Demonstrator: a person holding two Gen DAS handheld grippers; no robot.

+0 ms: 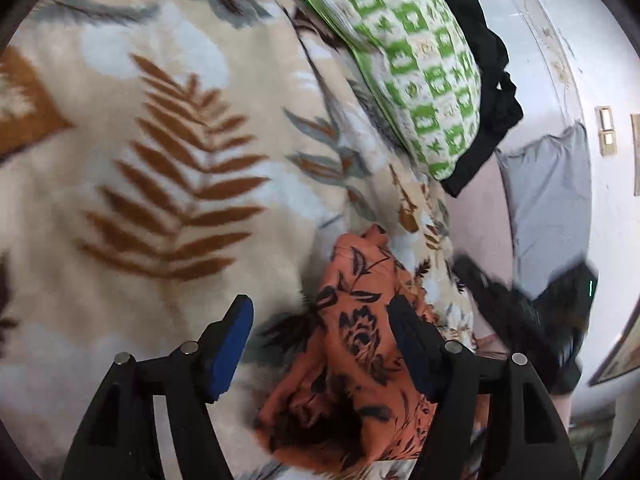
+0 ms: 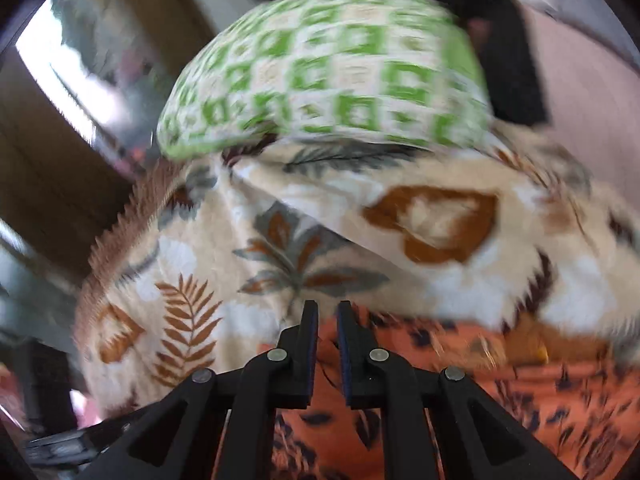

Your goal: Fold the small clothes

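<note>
Left gripper (image 1: 320, 322) fingers spread over orange floral garment (image 1: 352, 360); right gripper (image 2: 327, 310) nearly closed, grasp unclear.

The garment (image 1: 352, 344) lies on the blanket (image 1: 160, 160), between the fingers of the left gripper (image 1: 320, 322). Behind it, the pillow (image 1: 408, 60) rests on the blanket. The dark cloth (image 1: 488, 92) lies just to the right of the pillow, touching it

A soft cream blanket with brown fern leaves (image 1: 168, 168) covers the bed. A green and white checked pillow (image 1: 416, 60) lies near its far edge. The white wall (image 1: 560, 20) has a light switch (image 1: 606, 130). A bright window (image 2: 60, 76) glows.
</note>
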